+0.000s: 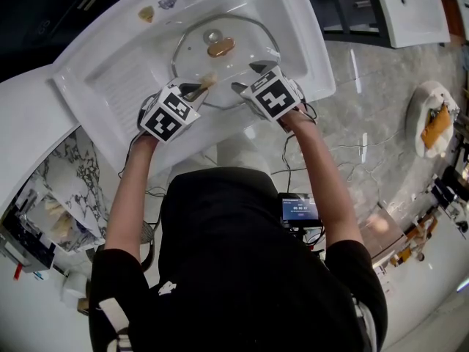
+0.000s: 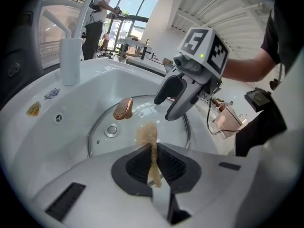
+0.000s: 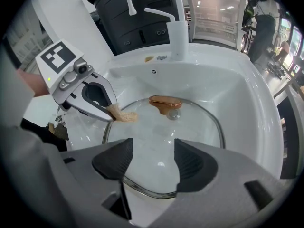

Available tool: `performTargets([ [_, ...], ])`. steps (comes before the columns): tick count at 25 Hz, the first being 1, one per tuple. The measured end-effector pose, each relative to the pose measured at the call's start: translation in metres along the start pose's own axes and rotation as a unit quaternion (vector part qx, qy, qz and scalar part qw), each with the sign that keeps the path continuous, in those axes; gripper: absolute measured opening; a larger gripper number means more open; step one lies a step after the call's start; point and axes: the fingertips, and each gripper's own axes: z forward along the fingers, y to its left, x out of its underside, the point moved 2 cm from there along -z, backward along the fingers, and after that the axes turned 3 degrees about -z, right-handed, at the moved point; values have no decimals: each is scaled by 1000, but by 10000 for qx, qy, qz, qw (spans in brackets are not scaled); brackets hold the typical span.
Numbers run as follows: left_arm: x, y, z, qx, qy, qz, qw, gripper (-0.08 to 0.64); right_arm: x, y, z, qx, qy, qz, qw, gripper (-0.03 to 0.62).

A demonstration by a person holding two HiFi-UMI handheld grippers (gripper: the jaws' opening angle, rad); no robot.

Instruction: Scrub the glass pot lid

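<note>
Glass pot lid [image 1: 245, 61]: lies flat in the white sink [image 1: 80, 61] basin, copper knob [image 1: 220, 48] up, so its top faces me for scrubbing.
Left gripper [image 2: 153, 163]: my jaws clench a tan scrub pad [image 2: 146, 134], its tuft poking forward over the lid's near edge, seemingly just above the glass.
Right gripper [image 3: 151, 160]: my jaws are spread and empty over the lid's near rim, probably ready to steady it.

Black short-sleeved shirt [image 1: 242, 270]; white-grey left tool [image 1: 199, 88], right tool [image 1: 249, 78]
</note>
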Motion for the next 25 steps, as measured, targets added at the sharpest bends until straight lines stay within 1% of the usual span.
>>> performTargets([
  [6, -7, 2, 5, 92, -56, 69, 9999, 18, 0, -1, 0, -27, 53, 3, 10000, 261],
  [8, -5, 2, 7, 117, -16, 18, 9999, 18, 0, 0, 0, -32, 69, 1, 10000, 260],
  [10, -1, 4, 8, 120, 40, -118, 9999, 18, 0, -1, 0, -33, 73, 3, 10000, 258],
  [12, 0, 7, 9, 79, 59, -212, 9997, 18, 0, -2, 0, -39, 68, 13, 10000, 256],
  [20, 1, 23, 11, -42, 103, -235, 9997, 18, -1, -1, 1, -67, 73, 3, 10000, 252],
  [25, 2, 37, 11, -157, 100, -344, 9992, 18, -1, 0, 1, -88, 76, -19, 9999, 252],
])
